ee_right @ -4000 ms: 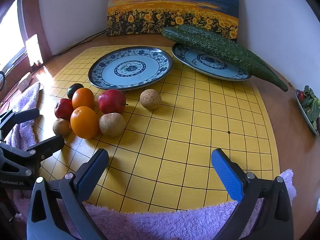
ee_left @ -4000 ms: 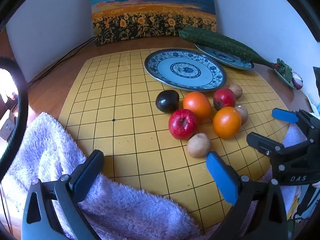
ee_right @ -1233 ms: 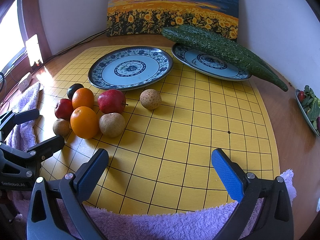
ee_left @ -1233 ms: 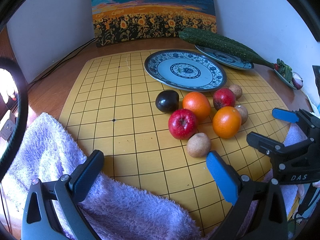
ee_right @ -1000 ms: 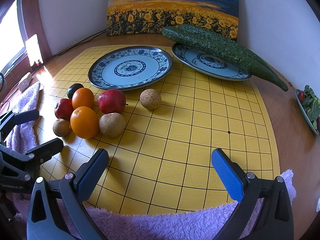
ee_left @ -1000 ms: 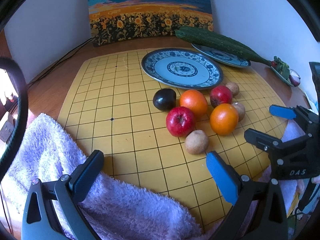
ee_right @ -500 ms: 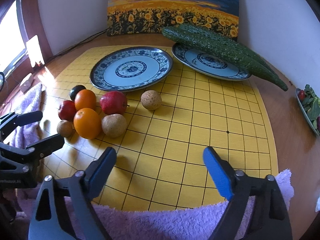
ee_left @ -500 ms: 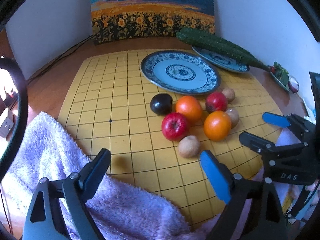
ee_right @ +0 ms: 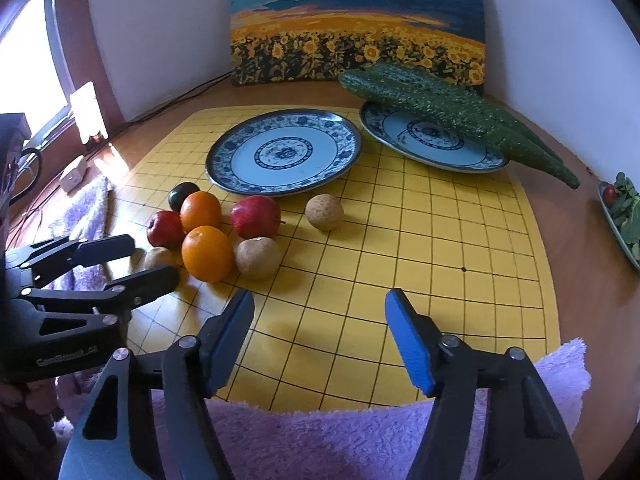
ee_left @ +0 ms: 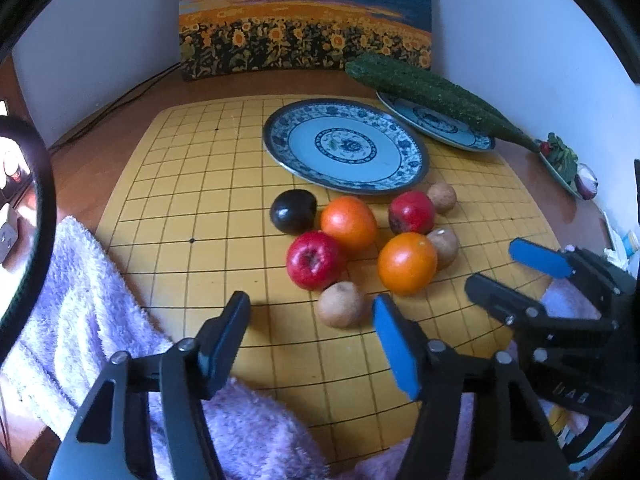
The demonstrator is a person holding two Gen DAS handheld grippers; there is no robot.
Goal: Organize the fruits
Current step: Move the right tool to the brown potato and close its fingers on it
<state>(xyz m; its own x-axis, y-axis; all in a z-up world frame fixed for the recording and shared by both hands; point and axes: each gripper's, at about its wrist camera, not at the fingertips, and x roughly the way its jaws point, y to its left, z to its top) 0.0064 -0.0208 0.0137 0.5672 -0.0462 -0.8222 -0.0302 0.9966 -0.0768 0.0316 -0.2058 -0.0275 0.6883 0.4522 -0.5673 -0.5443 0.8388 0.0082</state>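
Note:
A cluster of fruit lies on the yellow grid board (ee_left: 168, 200): a dark plum (ee_left: 293, 211), two oranges (ee_left: 349, 223) (ee_left: 407, 263), two red apples (ee_left: 315, 259) (ee_left: 412, 212) and three brown round fruits, the nearest (ee_left: 341, 309) just ahead of my left gripper (ee_left: 312, 320). An empty blue-patterned plate (ee_left: 346, 146) sits behind them. My left gripper is open and empty, its right finger close to the nearest brown fruit. My right gripper (ee_right: 320, 326) is open and empty over the board, right of the cluster (ee_right: 208, 254).
A second patterned plate (ee_right: 432, 140) at the back right carries a long green cucumber (ee_right: 448, 114). A sunflower painting (ee_right: 356, 20) leans on the wall. Purple towels (ee_left: 84, 304) (ee_right: 360, 436) lie at the board's near edges. A dish of greens (ee_right: 624, 216) sits far right.
Both grippers have moved forward over the board toward the fruit, and their fingers have narrowed somewhat. The fruits and plates have not moved.

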